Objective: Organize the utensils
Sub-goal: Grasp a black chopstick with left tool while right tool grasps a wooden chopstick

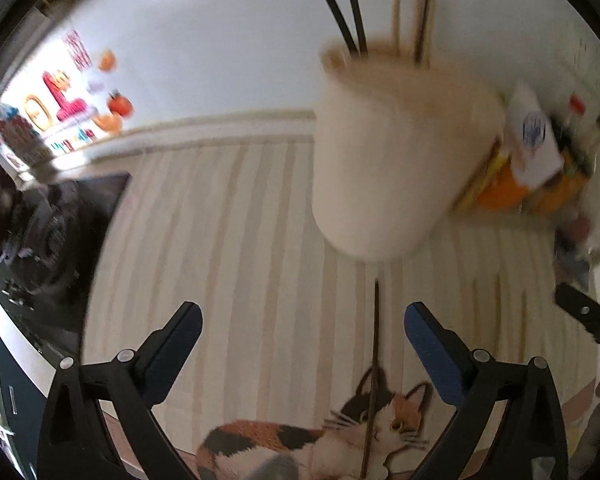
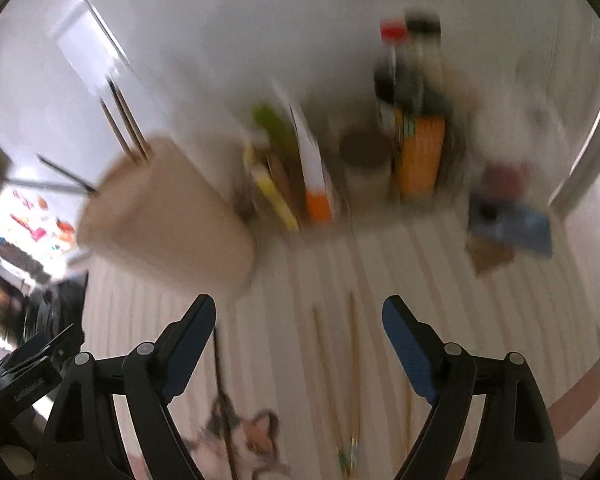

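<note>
Two agape grippers, left gripper [image 1: 302, 334] and right gripper [image 2: 298, 328], before cup [image 1: 396, 152].

home kitchen | fridge magnets [image 1: 66, 92] | sauce bottles [image 2: 414, 92] | striped tablecloth [image 1: 228, 240]

Nothing can be read in either view. Beside the beige cup [image 1: 396, 152], a white carton [image 1: 534, 136] carries a dark blue printed mark, too blurred to make out. The coloured magnets [image 1: 66, 96] far left of the cup show shapes but no legible letters. Labels on the bottles [image 2: 412, 92] and packets [image 2: 292, 168] right of the cup are smeared by motion.
</note>
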`<state>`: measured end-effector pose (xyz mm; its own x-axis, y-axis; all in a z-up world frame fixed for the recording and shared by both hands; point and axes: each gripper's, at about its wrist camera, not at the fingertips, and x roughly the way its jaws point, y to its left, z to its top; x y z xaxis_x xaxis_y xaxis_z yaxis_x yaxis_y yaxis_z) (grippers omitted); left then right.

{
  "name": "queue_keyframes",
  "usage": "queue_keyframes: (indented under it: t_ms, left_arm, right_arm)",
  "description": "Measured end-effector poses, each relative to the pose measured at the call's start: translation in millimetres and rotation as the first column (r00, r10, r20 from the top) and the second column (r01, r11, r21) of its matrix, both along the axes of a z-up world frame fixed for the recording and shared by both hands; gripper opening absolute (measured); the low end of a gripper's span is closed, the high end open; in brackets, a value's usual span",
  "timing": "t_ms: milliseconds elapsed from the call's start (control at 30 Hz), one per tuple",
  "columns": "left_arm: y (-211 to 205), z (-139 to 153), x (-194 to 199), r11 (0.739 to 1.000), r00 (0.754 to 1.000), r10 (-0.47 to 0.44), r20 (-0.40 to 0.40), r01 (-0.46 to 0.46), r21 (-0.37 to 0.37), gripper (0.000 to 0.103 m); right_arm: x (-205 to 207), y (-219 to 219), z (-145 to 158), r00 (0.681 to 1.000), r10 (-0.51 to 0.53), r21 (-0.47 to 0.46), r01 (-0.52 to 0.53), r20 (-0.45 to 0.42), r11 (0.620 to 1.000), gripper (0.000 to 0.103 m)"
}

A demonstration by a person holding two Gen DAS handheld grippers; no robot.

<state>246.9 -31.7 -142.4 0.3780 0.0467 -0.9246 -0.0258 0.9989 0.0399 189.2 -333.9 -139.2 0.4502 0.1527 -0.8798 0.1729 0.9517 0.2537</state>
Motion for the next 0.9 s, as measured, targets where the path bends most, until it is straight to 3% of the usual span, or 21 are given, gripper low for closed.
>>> queue_keyframes:
  t_ms: [33,100,133,200,367,400,467,633,700,900]
  left_arm:
    - [-4,-13,-1,1.0,0.999,-0.01,-0.031,0.01,-0.008,0.102]
    - [-11,-34,-1,0.999,0.995,-0.032,-0.096,0.028,-0.042,0.1]
    - [-14,-45,0,0.998,0.991,-0.04,-0.129,0.033,-0.056,0.091]
    - [-22,-65,2,0.996,0.981,-0.059,-0.187,0.045,-0.076,0.083]
    - [-44,-104,2,0.994,0.957,-0.096,-0.272,0.08,-0.071,0.068]
    - [-48,-110,2,0.994,0.953,-0.1,-0.285,0.086,-0.06,0.059]
    - [-53,-122,2,0.994,0.944,-0.108,-0.313,0.096,-0.054,0.052]
    - [-55,-127,0,0.995,0.948,-0.102,-0.301,0.097,-0.034,0.022]
    - [-57,-126,-3,0.994,0.949,-0.107,-0.296,0.109,-0.008,0.011]
    - [-57,-123,-10,0.993,0.952,-0.11,-0.287,0.12,0.016,0.006]
  right_arm:
    - [-1,0,-12,0.999,0.008,0.008,-0.008,-0.039,1.0,0.083]
    - [-2,3,-40,0.992,0.043,0.035,-0.039,-0.119,0.999,0.067]
    - [-2,5,-51,0.987,0.056,0.034,-0.051,-0.15,0.998,0.063]
    - [0,11,-74,0.973,0.087,0.029,-0.083,-0.212,0.996,0.051]
    - [6,23,-119,0.943,0.126,-0.001,-0.133,-0.307,0.991,0.044]
    - [7,25,-127,0.936,0.134,-0.008,-0.144,-0.325,0.99,0.043]
    - [9,29,-137,0.927,0.141,-0.025,-0.159,-0.348,0.987,0.042]
    - [8,35,-159,0.899,0.154,-0.062,-0.196,-0.41,0.979,0.038]
    - [4,38,-159,0.898,0.157,-0.098,-0.215,-0.412,0.972,0.027]
    - [-8,37,-162,0.896,0.139,-0.145,-0.218,-0.422,0.965,0.01]
